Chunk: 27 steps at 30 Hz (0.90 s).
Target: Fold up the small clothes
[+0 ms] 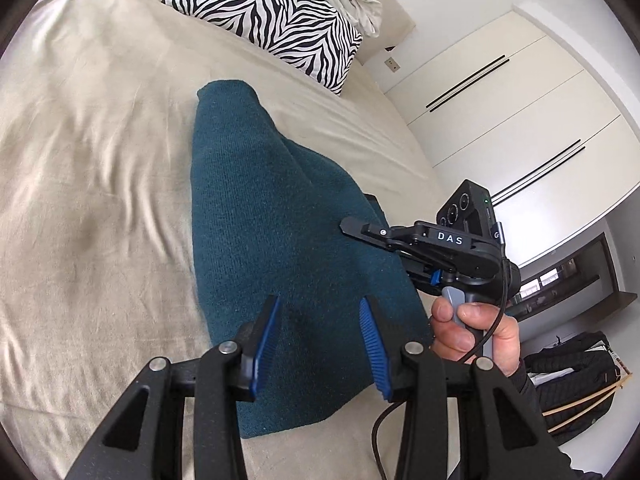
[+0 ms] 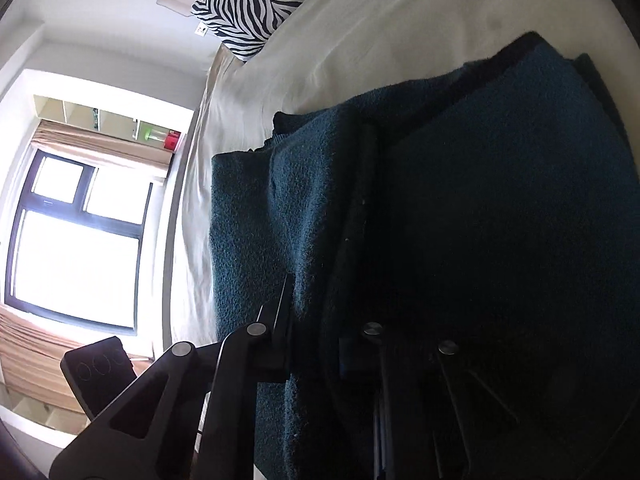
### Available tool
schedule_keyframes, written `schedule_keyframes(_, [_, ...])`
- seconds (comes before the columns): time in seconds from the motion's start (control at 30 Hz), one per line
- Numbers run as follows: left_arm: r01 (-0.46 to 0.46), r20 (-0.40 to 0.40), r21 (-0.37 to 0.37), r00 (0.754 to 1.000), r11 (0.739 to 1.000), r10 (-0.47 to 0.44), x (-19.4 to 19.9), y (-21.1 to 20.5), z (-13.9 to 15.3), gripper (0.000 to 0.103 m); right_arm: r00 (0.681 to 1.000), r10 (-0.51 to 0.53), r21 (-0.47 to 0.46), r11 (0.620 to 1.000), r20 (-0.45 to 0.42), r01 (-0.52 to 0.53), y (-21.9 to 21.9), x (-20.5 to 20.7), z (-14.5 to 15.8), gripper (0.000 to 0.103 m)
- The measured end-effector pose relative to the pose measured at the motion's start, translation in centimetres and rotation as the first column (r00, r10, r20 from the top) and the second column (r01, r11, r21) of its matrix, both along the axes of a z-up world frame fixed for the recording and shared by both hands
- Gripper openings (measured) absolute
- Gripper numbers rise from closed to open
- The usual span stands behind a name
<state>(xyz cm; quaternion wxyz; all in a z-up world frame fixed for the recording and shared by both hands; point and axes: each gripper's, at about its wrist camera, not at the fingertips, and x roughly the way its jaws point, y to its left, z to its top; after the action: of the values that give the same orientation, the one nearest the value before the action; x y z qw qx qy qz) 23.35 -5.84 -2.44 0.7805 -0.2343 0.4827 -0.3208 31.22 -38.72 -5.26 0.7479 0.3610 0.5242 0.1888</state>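
Teal knit fabric, a small garment [image 1: 280,216], is spread lengthwise on the beige bed cover [image 1: 92,184], its narrow end reaching toward the zebra-striped pillow [image 1: 276,12] near the head of the bed. The left gripper [image 1: 324,340] is held above the near end of the garment with its jaws spread wide; the blue pads [image 1: 267,336] are seen on either side of bare cloth, and nothing is gripped between them. Whether the fingertips touch the fabric cannot be told.

The right gripper [image 1: 362,227] is seen in the left wrist view at the garment's right edge, held by a hand [image 1: 476,332] on its grey handle, with its fingers pointing in over the cloth. In the right wrist view the same garment [image 2: 460,216] fills most of the frame, a fold of it lying between the dark fingers [image 2: 280,312] and draped over the right-hand one. The jaws there are in deep shadow, and whether they are clamped on the fabric cannot be told. White wardrobe doors [image 1: 500,120] stand beyond the bed.
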Motion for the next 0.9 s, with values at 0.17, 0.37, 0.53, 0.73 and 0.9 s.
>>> schedule_keyframes(0.17, [0.005, 0.017, 0.018, 1.0, 1.0, -0.005, 0.7, -1.6, 0.6, 0.048, 0.998, -0.007, -0.05, 0.999, 0.069, 0.01, -3.4, -1.2, 2.6, 0.013])
schedule_keyframes(0.37, [0.053, 0.039, 0.053, 0.998, 0.997, -0.055, 1.5, -5.2, 1.2, 0.048, 0.995, -0.067, -0.06, 0.996, 0.072, 0.071, -8.4, -3.2, 2.4, 0.013])
schedule_keyframes(0.53, [0.087, 0.044, 0.092, 0.995, 0.992, -0.091, 1.7, -7.8, 1.0, 0.048, 0.991, -0.122, -0.075, 0.989, 0.049, 0.125, -12.1, -4.9, 1.1, 0.013])
schedule_keyframes(0.73, [0.089, 0.071, 0.151, 0.992, 0.985, -0.1, 1.8, -10.1, 0.9, 0.048, 0.992, -0.128, -0.09, 0.988, 0.02, 0.129, -13.1, -4.9, -1.3, 0.013])
schedule_keyframes(0.9, [0.064, 0.146, 0.234, 0.984, 0.97, -0.1, 3.4, -12.6, 1.8, 0.048, 0.987, -0.158, -0.032, 0.987, 0.01, 0.159, -13.6, -5.1, -1.9, 0.017])
